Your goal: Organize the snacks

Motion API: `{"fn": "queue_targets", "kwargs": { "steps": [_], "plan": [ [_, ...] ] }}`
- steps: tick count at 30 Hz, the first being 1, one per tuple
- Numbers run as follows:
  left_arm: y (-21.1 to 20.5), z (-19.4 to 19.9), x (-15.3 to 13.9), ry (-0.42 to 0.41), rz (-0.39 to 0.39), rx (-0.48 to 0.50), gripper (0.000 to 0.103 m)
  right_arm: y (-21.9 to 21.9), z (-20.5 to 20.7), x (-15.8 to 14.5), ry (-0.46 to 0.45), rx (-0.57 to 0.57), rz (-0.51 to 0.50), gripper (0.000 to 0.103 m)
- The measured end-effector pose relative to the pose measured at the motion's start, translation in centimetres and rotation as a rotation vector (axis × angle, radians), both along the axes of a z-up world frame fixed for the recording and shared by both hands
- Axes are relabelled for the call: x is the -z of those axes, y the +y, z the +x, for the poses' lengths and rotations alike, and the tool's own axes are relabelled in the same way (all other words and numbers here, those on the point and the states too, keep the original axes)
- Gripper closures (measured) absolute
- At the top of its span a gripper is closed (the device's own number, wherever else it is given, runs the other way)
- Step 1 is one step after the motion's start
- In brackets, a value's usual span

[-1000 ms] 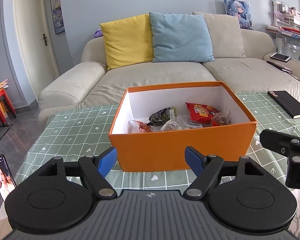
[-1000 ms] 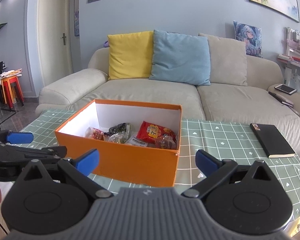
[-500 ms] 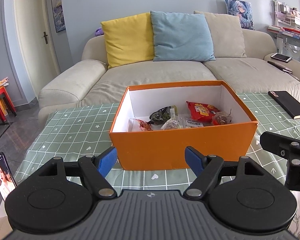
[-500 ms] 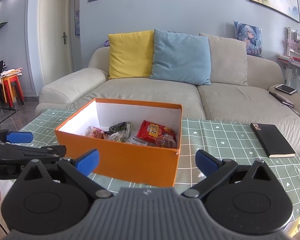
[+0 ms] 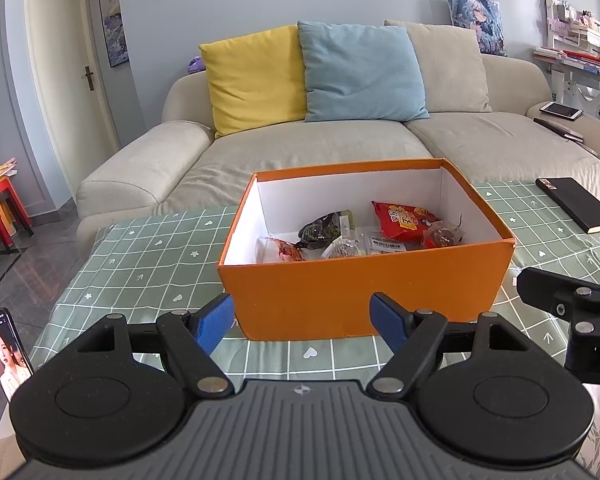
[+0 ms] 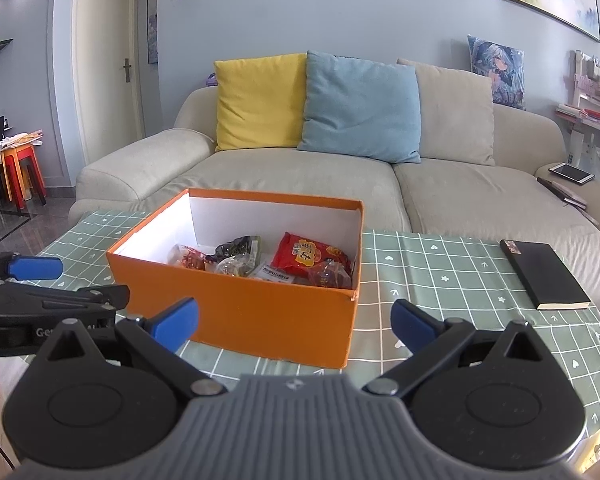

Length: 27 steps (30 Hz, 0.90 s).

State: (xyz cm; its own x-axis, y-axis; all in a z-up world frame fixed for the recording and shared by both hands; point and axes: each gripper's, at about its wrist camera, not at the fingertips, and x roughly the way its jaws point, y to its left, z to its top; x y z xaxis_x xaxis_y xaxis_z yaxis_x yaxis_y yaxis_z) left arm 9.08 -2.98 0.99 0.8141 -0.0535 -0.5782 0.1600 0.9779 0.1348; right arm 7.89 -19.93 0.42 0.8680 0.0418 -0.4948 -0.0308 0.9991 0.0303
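Observation:
An orange box (image 5: 364, 292) (image 6: 268, 316) with a white inside stands on the green checked tablecloth. Several snack packets lie in it, among them a red bag (image 5: 404, 218) (image 6: 308, 254) and a dark green packet (image 5: 324, 228) (image 6: 236, 249). My left gripper (image 5: 302, 322) hovers just in front of the box's near wall, open, nothing between its blue pads. My right gripper (image 6: 294, 320) is open too, near the box's front right corner, empty. Each gripper shows at the edge of the other's view.
A black notebook (image 6: 542, 274) (image 5: 578, 208) lies on the tablecloth (image 6: 440, 280) right of the box. A phone (image 5: 6, 352) with a lit screen stands at the table's left edge. A beige sofa (image 5: 340, 152) with yellow, blue and beige cushions runs behind the table.

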Motion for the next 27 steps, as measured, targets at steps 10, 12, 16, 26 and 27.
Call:
{"fn": "queue_targets", "kwargs": {
  "steps": [10, 12, 16, 26, 27],
  "plan": [
    [-0.05, 0.06, 0.02, -0.005, 0.004, -0.001, 0.013, 0.02, 0.01, 0.04, 0.002, -0.001, -0.001, 0.004],
    [-0.04, 0.05, 0.03, -0.006, 0.006, -0.001, 0.013, 0.03, 0.02, 0.11, 0.002, -0.002, -0.002, 0.004],
    [-0.06, 0.06, 0.01, -0.007, 0.009, 0.001, 0.013, 0.07, 0.01, 0.29, 0.004, -0.003, -0.003, 0.004],
    [-0.11, 0.03, 0.00, -0.005, 0.008, 0.005, 0.013, -0.03, -0.05, 0.39, 0.007, -0.003, -0.003, 0.004],
    [-0.08, 0.04, -0.02, -0.003, 0.005, 0.007, 0.013, -0.06, -0.07, 0.42, 0.007, -0.004, -0.003, 0.004]
  ]
}}
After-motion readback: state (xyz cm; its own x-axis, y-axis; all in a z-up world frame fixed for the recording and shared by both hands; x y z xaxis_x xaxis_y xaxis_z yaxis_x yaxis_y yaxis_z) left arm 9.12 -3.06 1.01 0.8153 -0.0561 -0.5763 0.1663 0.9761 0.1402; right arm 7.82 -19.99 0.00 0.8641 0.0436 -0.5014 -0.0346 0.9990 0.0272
